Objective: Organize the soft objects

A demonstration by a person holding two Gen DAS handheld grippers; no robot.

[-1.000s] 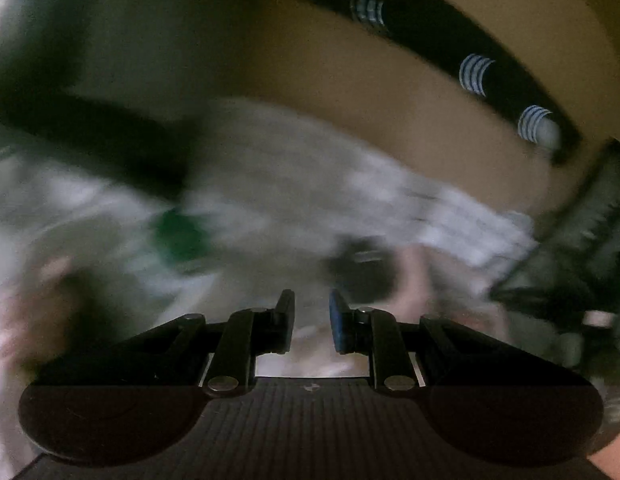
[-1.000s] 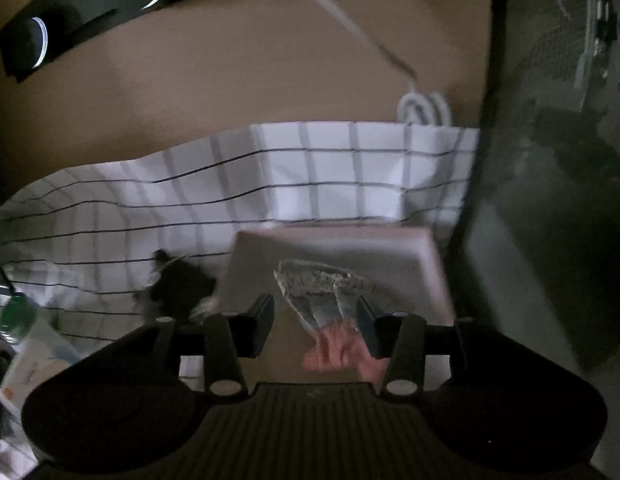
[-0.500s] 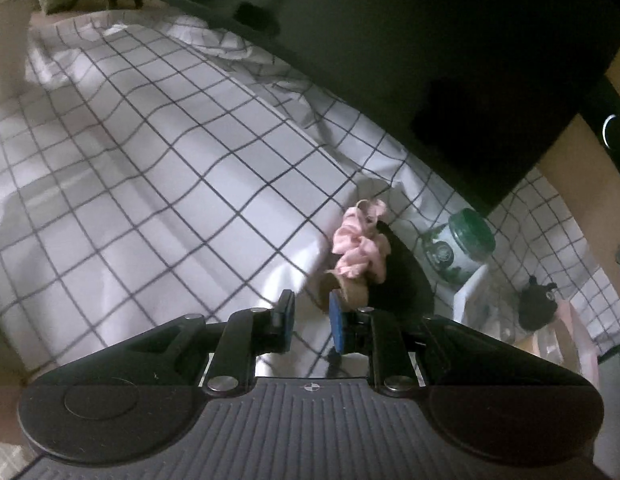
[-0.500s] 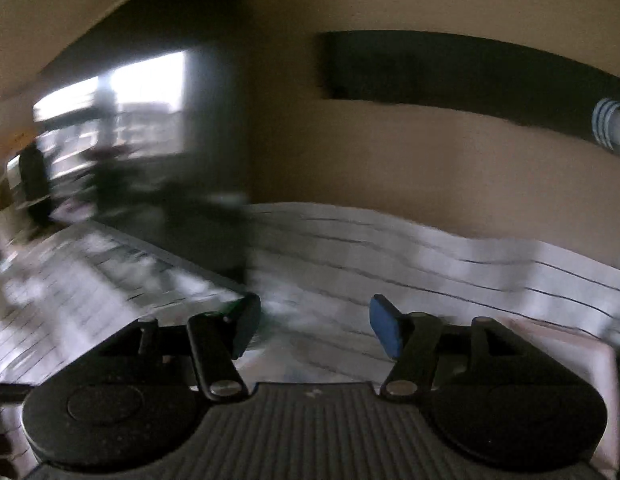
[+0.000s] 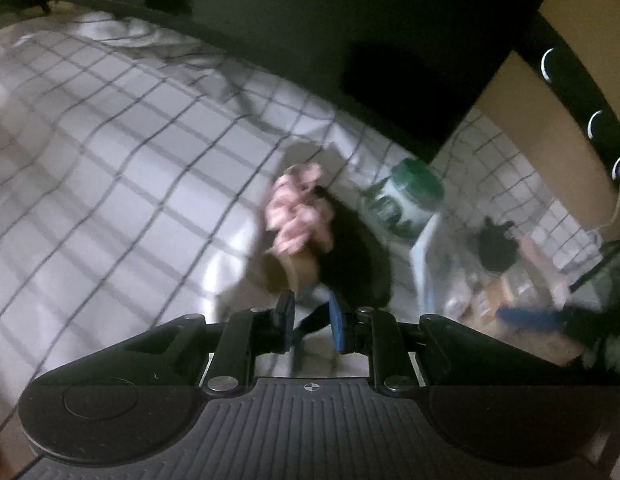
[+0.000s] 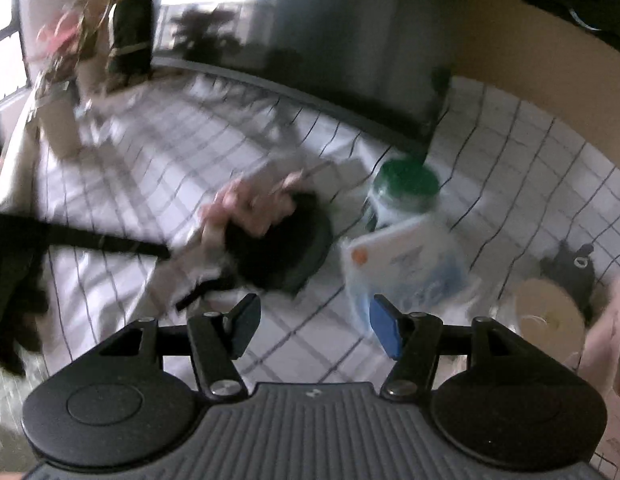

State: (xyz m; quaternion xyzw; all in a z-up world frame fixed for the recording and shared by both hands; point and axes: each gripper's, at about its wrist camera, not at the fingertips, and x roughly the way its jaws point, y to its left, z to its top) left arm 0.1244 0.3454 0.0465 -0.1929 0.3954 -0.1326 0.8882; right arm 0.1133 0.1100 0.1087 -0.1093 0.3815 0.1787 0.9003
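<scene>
A pink scrunchie (image 5: 297, 216) lies on the checked cloth (image 5: 109, 184), against a black round soft piece (image 5: 358, 268) and a tan rounded piece (image 5: 285, 276). My left gripper (image 5: 312, 318) hovers just short of the tan piece with only a narrow gap between its pads. A dark strip shows below that gap, and nothing is clearly pinched. In the right wrist view the scrunchie (image 6: 245, 204) rests on the black piece (image 6: 281, 248). My right gripper (image 6: 314, 328) stands open and empty above the cloth (image 6: 301, 344), short of them. Both views are blurred.
A green-lidded jar (image 6: 406, 188) and a white and blue packet (image 6: 406, 264) stand right of the black piece. Further right are a black toy (image 6: 570, 268), a tan roll (image 6: 550, 316) and a pink box (image 6: 606, 340). A dark panel (image 5: 350, 40) rises behind the cloth.
My right gripper let go of a grey and pink fabric piece over the pink box, opened wider and swung left to the cloth. My left gripper came in closer to the pink scrunchie.
</scene>
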